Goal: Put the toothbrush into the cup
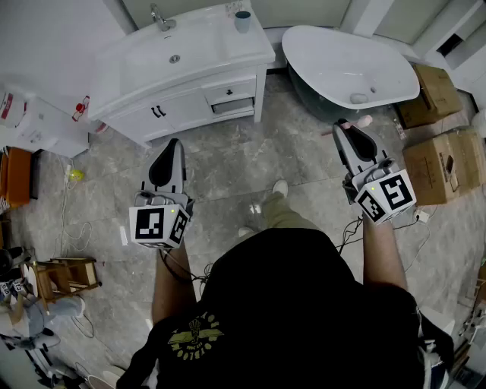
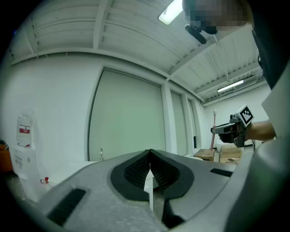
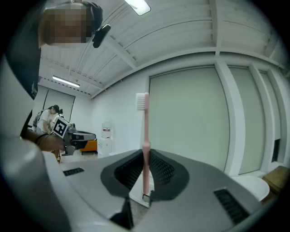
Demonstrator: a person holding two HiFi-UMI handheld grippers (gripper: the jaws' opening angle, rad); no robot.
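Toothbrush (image 3: pixel 146 118), slim pink plastic, clamped upright in right claw (image 3: pixel 146 153); left claw (image 2: pixel 150 154) closed.

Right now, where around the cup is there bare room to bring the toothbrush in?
The vanity top is bare right of the basin, in front of the cup, up to its right edge: come in there. The faucet crowds the back, left of the cup. The right gripper, shut on the toothbrush, has open floor ahead beside the bathtub.

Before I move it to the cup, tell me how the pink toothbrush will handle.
Likely light and stiff: the toothbrush stands upright, unbent, in the right gripper. Its thin handle might pivot or slip there.
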